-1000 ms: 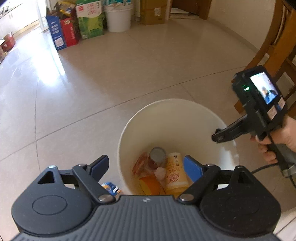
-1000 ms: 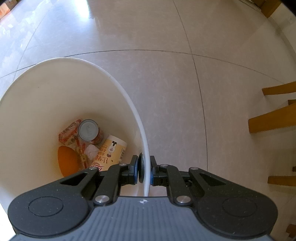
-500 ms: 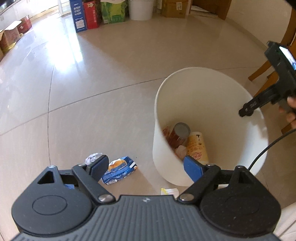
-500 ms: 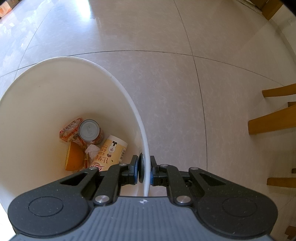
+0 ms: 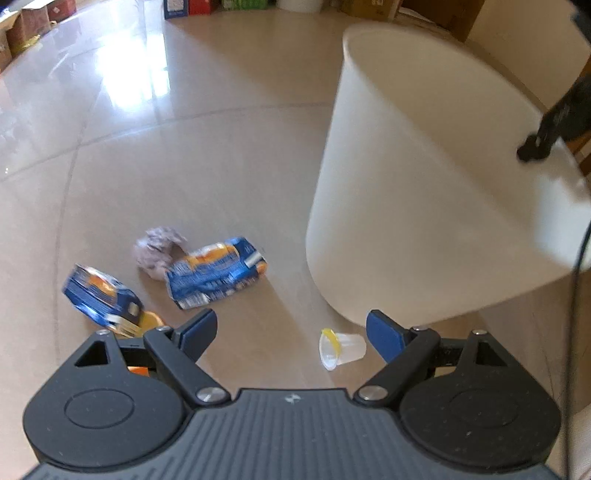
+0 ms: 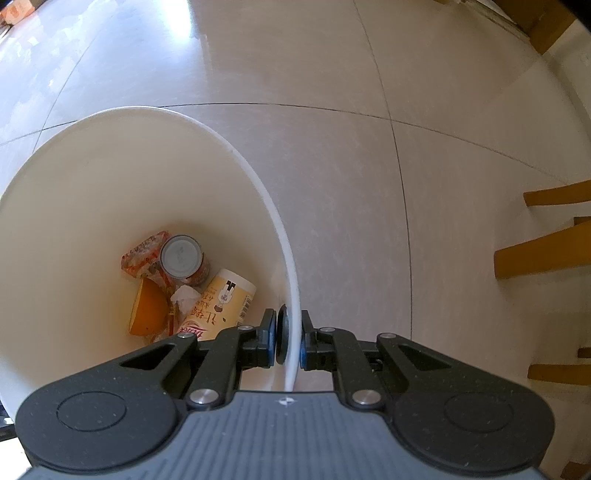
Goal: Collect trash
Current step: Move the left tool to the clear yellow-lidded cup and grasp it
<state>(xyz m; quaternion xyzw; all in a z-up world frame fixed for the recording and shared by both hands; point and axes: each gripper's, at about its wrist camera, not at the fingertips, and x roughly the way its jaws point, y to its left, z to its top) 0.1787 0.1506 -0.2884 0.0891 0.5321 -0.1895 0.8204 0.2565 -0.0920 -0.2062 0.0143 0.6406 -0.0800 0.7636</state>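
Observation:
A white bin stands on the tiled floor. My right gripper is shut on the bin's rim, one pad inside and one outside. Inside the bin lie a can, a paper cup, an orange bowl piece and a red wrapper. On the floor left of the bin lie a blue wrapper, a crumpled tissue, a blue carton and a small clear cup with a yellow rim. My left gripper hangs open low over the floor, the clear cup just inside its right finger.
Boxes line the far wall. Wooden chair legs stand right of the bin. The right gripper's black tip and a cable show at the right edge of the left wrist view.
My left gripper has swung from above the bin down and to the left, close to the floor litter. The right gripper has kept its hold on the rim.

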